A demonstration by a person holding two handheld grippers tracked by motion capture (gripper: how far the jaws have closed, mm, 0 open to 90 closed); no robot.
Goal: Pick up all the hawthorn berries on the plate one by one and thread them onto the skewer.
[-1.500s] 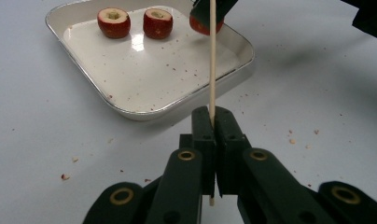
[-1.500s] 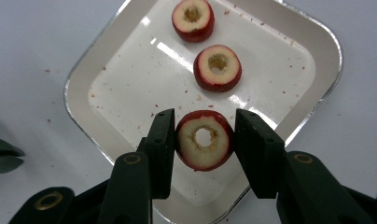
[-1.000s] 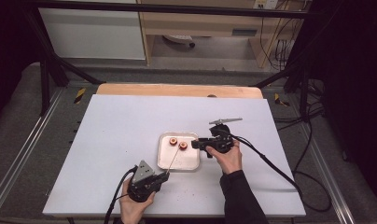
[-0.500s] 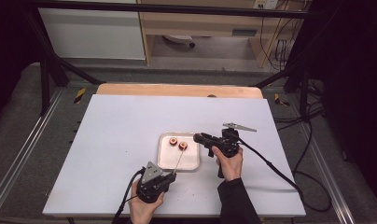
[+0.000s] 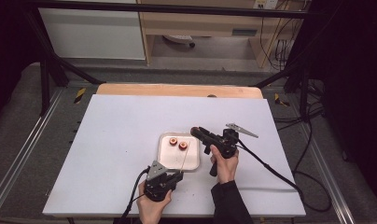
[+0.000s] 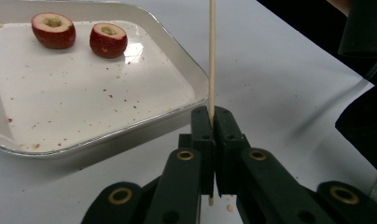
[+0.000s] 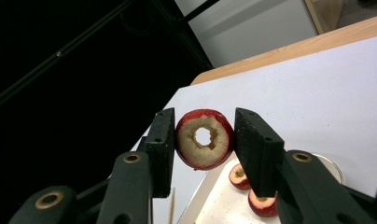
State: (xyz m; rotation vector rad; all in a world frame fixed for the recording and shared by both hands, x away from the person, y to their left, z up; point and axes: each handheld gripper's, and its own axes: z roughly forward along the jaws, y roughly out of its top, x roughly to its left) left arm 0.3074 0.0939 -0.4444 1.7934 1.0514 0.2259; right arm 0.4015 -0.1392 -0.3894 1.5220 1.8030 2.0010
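Note:
My left gripper (image 6: 213, 119) is shut on a thin wooden skewer (image 6: 212, 56) that stands up between its pads. In the high view this gripper (image 5: 177, 176) sits just in front of the white tray (image 5: 193, 163), with the skewer (image 5: 185, 156) slanting over the tray's right side. Two red cored fruit halves (image 6: 53, 30) (image 6: 108, 39) lie at the tray's far end. My right gripper (image 7: 203, 128) is shut on a third red fruit piece (image 7: 204, 138), whose cut face and core hole face the camera. It is held above the tray's right far corner (image 5: 197, 132).
The white table top (image 5: 116, 140) has open room to the left and behind the tray. A wooden board (image 5: 177, 90) edges the far side. Cables (image 5: 270, 170) trail over the table's right part. Small red crumbs dot the tray floor (image 6: 84, 93).
My left gripper has slid to the right along the table's front with the skewer in it. The right gripper has kept its place with the fruit piece.

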